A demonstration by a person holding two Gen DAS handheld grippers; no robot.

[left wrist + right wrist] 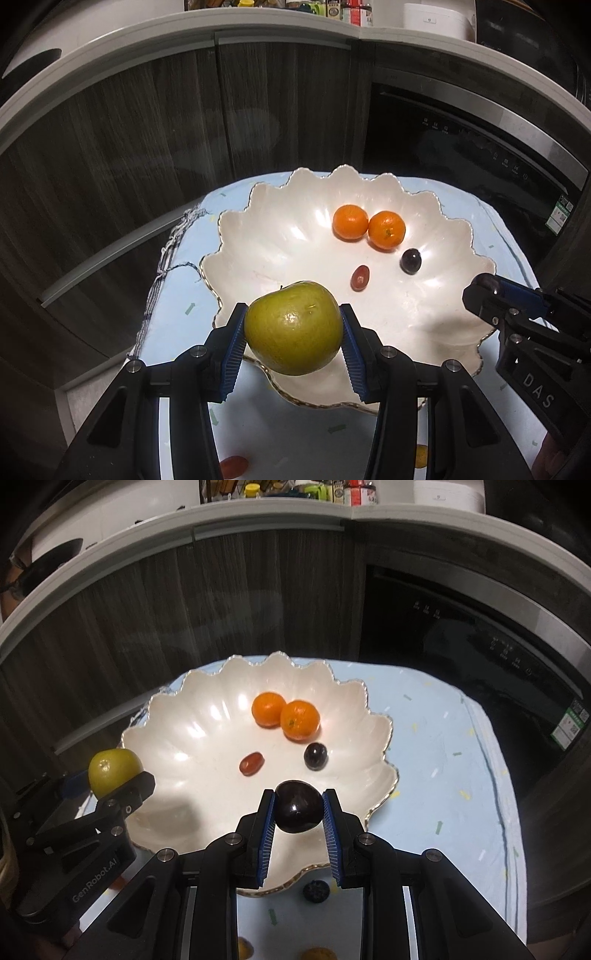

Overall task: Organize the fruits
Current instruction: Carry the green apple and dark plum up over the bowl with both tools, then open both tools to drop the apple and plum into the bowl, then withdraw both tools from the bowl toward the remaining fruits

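My left gripper (293, 341) is shut on a green apple (293, 328), held over the near rim of a white scalloped bowl (258, 236). The same apple (114, 771) shows at the left of the right wrist view. My right gripper (298, 814) is shut on a dark purple grape (297, 806) above the bowl (177, 738) near its front edge. Inside the bowl lie two oranges (351, 223) (387, 229), a red grape (360, 277) and a dark grape (410, 261). The right gripper (487, 295) reaches in from the right of the left wrist view.
The bowl stands on a light blue cloth (443, 757) over a small table. More fruit lies on the cloth near me: a dark grape (316, 891), small orange pieces (317, 953) and a red grape (233, 466). Dark cabinets (147, 166) and an appliance (461, 627) stand behind.
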